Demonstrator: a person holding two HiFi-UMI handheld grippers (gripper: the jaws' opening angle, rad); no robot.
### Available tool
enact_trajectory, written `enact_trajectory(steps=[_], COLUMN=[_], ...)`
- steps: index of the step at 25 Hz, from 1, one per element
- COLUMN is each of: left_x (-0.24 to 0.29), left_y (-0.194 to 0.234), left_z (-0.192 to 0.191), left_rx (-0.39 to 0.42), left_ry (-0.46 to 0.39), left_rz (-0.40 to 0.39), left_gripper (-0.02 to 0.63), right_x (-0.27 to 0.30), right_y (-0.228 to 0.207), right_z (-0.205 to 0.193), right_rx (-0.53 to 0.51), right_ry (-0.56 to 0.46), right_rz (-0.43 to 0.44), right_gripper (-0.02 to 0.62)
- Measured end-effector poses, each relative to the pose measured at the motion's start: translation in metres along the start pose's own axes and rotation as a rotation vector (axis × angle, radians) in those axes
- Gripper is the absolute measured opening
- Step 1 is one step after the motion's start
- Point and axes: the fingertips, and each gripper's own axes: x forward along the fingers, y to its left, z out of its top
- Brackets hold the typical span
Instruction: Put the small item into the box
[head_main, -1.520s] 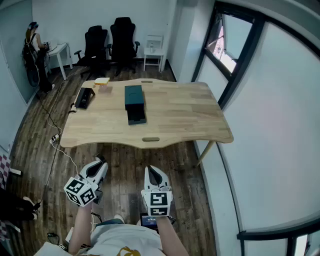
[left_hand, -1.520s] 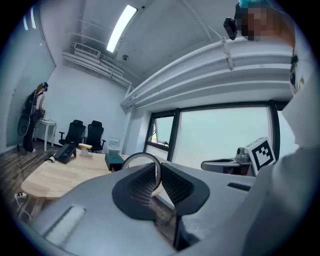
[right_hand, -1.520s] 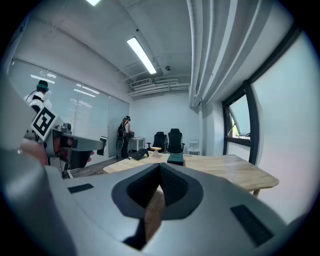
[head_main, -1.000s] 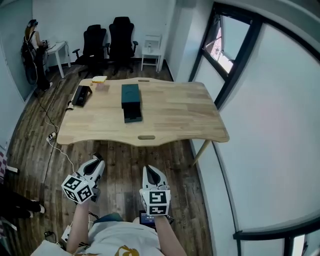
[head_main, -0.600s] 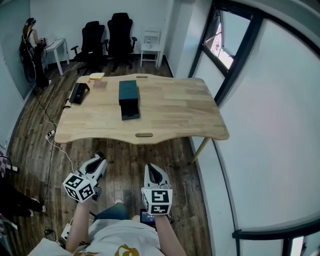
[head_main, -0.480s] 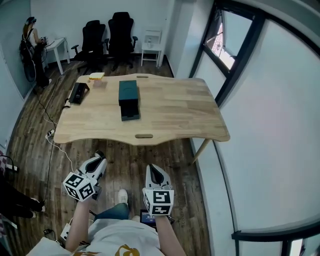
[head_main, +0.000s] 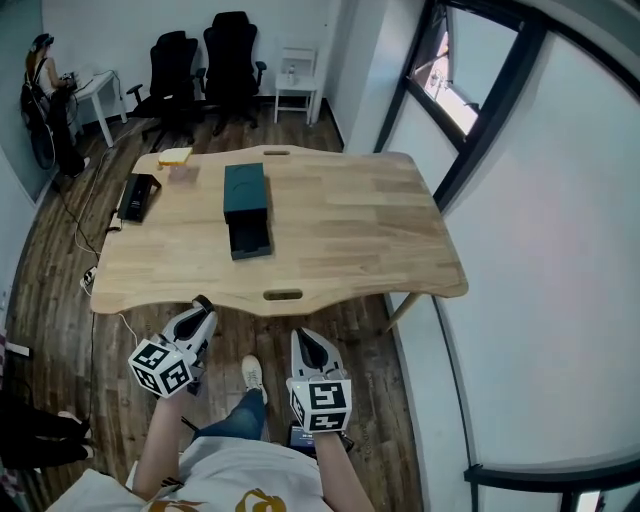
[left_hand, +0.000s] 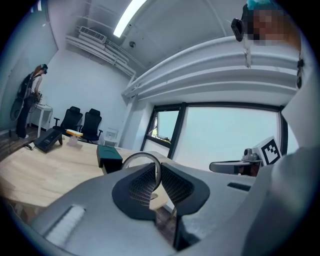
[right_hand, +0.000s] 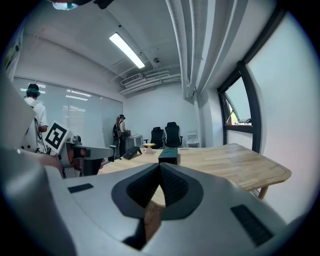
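Left gripper view: ring (left_hand: 142, 154) pinched in left gripper (left_hand: 157, 169), jaws closed almost fully onto its lower arc, upper arc standing clear above the pads. Thin, metal-looking, upright in the pinch. Not yet in box (head_main: 244, 190).

Box: dark teal, on table (head_main: 360, 230), long axis running straight away from grippers, what looks like a drawer (head_main: 250, 239) slid out at the near end, facing them. From the jaws: ahead, beyond table's near edge, a little right of left gripper in head view, left of the jaw line in left gripper view. Well apart from ring, no contact. Slightly nearer left gripper than right, and left already carrying.

Right gripper (right_hand: 160, 167): jaws pressed together, nothing between. Low beside left one, both short of table edge, over floor (head_main: 60, 260).

Judged as carry step, early on. Calls for reaching forward over the edge, bringing ring above the open drawer, then letting go. Narrow opening, so probably worth lining up along box's long axis first. Could roll off or twist out if released high or early, at a guess.

Elsewhere on table: black device (head_main: 137, 197) and yellow item (head_main: 175, 156) at far left, apart from box. Beyond: two chairs (head_main: 200, 60), person (head_main: 45, 100) at back left.
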Motion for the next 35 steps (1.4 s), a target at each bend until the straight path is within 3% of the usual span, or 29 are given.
enact_trajectory(steps=[10, 16, 24, 35], left_x=[0.148, 0.202, 0.219, 0.240], left_y=[0.119, 0.178, 0.208, 0.211], left_z=[0.043, 0.059, 0.069, 0.077], left_rx=[0.019, 0.015, -0.014, 0.020], left_ry=[0.075, 0.092, 0.104, 0.111], left_rz=[-0.054, -0.074, -0.099, -0.113], left_gripper=[0.038, 0.038, 0.038, 0.038], right_x=[0.175, 0.256, 0.286, 0.299], right_y=[-0.063, -0.082, -0.083, -0.096], right_z=[0.033, 0.052, 0.052, 0.059], right_rx=[0.035, 0.033, 0.079, 0.086], right_ry=[0.068, 0.073, 0.092, 0.074], right_rz=[-0.037, -0.032, -0.039, -0.057], right_gripper=[0.005, 0.005, 0.005, 0.005])
